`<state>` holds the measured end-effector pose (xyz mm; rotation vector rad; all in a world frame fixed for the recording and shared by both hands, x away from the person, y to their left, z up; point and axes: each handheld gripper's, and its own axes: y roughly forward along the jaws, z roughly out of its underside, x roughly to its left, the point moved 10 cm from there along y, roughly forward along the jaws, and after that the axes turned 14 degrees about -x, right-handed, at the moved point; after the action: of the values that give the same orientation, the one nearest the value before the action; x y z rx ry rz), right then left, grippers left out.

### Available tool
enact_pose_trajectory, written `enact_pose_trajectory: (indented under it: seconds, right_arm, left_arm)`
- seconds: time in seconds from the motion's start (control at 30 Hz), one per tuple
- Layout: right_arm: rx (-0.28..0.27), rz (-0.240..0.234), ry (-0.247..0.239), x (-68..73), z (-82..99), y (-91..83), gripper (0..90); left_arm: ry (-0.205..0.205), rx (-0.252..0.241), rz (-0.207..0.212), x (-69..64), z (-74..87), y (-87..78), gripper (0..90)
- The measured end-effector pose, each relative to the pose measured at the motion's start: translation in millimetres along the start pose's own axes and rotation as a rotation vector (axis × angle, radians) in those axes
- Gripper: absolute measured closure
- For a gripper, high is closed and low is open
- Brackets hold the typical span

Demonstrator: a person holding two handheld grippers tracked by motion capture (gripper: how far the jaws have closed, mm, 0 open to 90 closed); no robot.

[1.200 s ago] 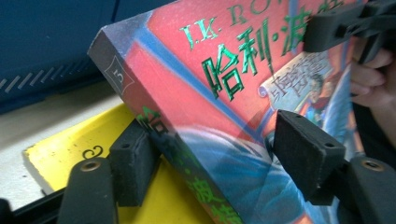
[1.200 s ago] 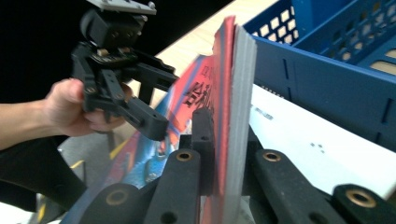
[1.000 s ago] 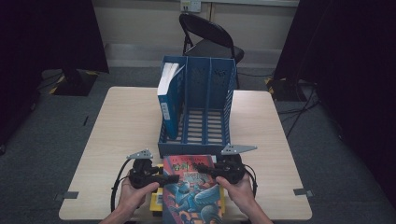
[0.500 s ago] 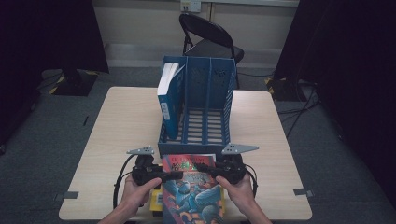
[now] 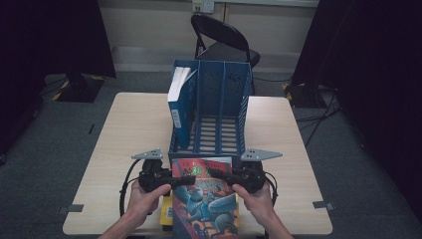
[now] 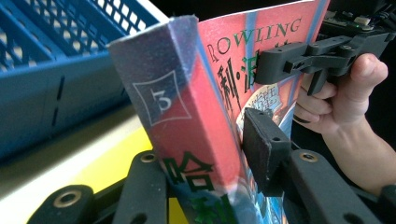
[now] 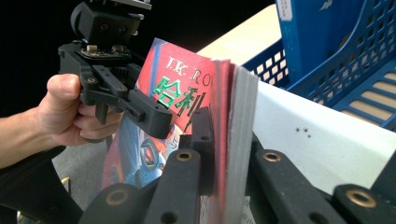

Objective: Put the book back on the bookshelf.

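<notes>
Item: thick paperback novel with a red-and-blue illustrated cover, lower centre of the high view, raised off the pale wooden table and gripped at both side edges.

Left gripper: jaws have just been closing; in the left gripper view they clamp the spine edge, one black pad flat on the front cover.

Right gripper: clenched on the page edge; in the right gripper view one jaw lies on the cover and the other behind the page block.

Beneath: a yellow-covered book lying flat at the bottom of the high view, left of the novel, and a white sheet or cover under the novel's far corner in the right gripper view.

Destination, judged: blue perforated plastic file rack with three upright slots, centre of the frame just beyond the novel. The left slot holds a blue-spined book with white pages, leaning; the middle and right slots are free.

Handling notes, judged: the step in hand is lifting the novel clear. Keep both grips level so the soft cover does not bow, as it does slightly near the spine. Raise it above the rack's front lip, turn it upright, spine outward, and lower it into a free slot without nudging the leaning book.
</notes>
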<state>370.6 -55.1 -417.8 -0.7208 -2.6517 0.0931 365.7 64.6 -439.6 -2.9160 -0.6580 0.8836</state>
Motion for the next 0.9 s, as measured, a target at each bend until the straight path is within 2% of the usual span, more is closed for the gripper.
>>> enact_pose_trajectory:
  seconds: [0.1,0.17,0.2,0.27,0.43,0.6,0.67,0.8,0.9]
  right_arm:
    - [-0.015,0.003,0.002,-0.1,-6.1,-0.8,84.1]
    - [-0.020,0.006,-0.008,0.8,-10.2,-0.4,84.1]
    - [-0.019,0.013,-0.012,0.9,-11.7,0.2,84.1]
    - [-0.023,0.011,-0.014,1.3,-14.3,0.9,84.1]
    - [-0.030,0.009,-0.024,4.3,-19.2,3.5,84.1]
    - [-0.055,0.000,-0.041,8.5,-31.4,3.2,84.0]
    - [-0.073,-0.011,-0.035,8.6,-38.2,4.0,84.1]
    - [-0.103,-0.016,-0.041,10.2,-50.4,4.4,84.0]
    - [-0.138,-0.019,-0.056,13.4,-62.9,4.0,84.2]
  left_arm:
    - [0.016,-0.008,-0.002,-3.1,-6.4,0.1,63.8]
    - [0.062,-0.001,-0.026,-5.1,-10.4,0.1,66.4]
    - [0.063,0.002,-0.030,-5.3,-11.5,-0.2,66.9]
    - [0.040,-0.018,-0.008,-5.8,-14.2,-2.2,68.2]
    - [0.049,-0.030,-0.005,-6.5,-18.9,-5.6,69.0]
    - [0.061,-0.057,0.015,-10.1,-33.4,-8.1,70.2]
    - [0.051,-0.081,0.021,-11.8,-40.7,-8.6,70.9]
    - [0.068,-0.116,0.029,-15.6,-55.1,-9.9,71.6]
    - [0.104,-0.150,0.030,-20.5,-68.8,-11.7,72.8]
